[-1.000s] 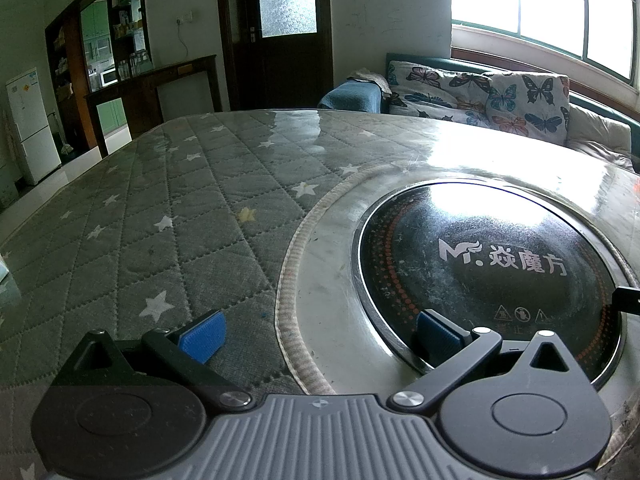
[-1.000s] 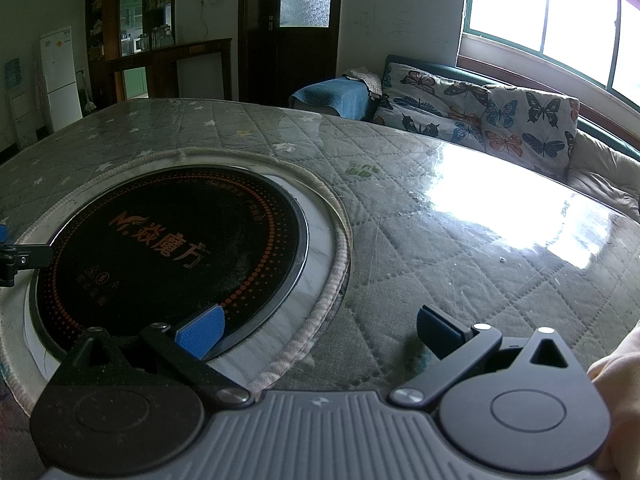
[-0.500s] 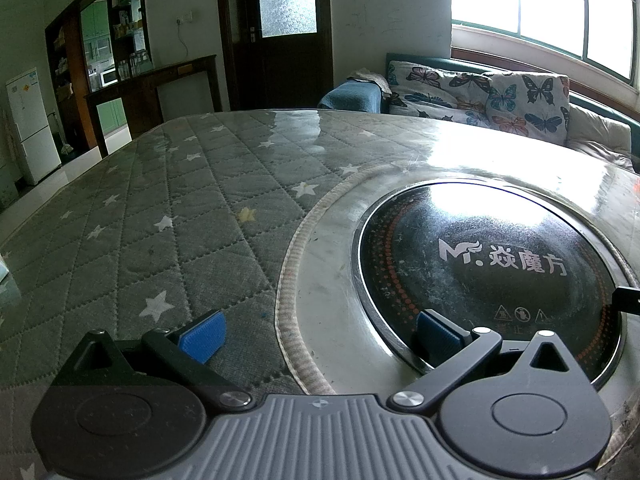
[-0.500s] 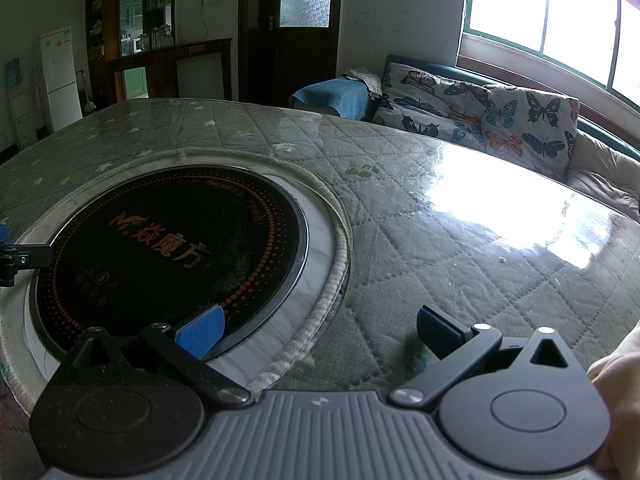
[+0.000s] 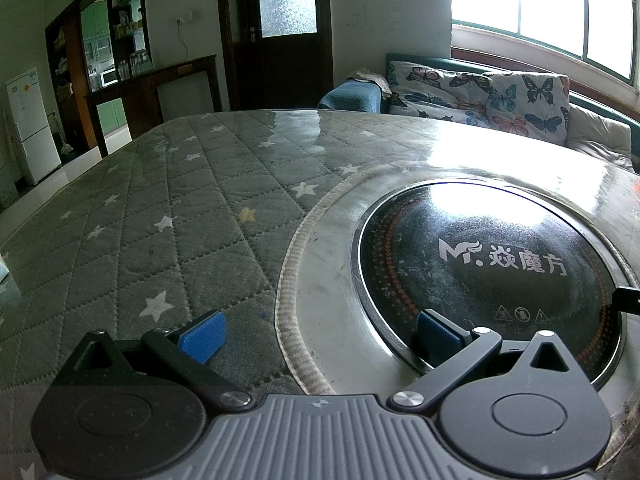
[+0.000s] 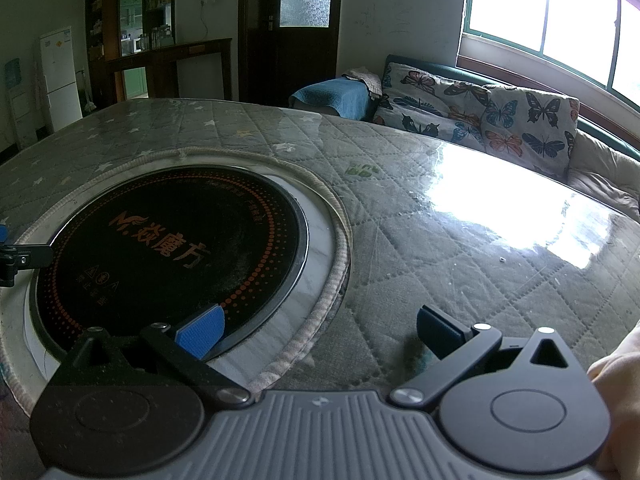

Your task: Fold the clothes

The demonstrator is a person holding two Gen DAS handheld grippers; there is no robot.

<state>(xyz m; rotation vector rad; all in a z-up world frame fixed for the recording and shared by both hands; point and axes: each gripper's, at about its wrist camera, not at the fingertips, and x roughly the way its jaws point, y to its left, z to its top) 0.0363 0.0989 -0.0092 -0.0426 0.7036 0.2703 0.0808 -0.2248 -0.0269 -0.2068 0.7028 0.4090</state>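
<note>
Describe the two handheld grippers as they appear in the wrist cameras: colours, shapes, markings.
The two look alike. The left gripper has a ribbed grey body, two round matte-black housings with triangular cut-outs, black link bars on silver pivot pins, and blue textured pads on its jaws. The right gripper has the same parts; a bare hand shows beside it, with no sleeve visible. No cables or lettering show.

**Greys, stars and butterflies**

My finger pads (image 5: 203, 336) are bright blue. Below me, the table cover (image 5: 168, 208) is grey-green, diamond-quilted with white stars. The cooktop (image 6: 172, 248) is black with orange dots. Sofa cushions (image 6: 492, 120) carry colourful butterflies.
</note>
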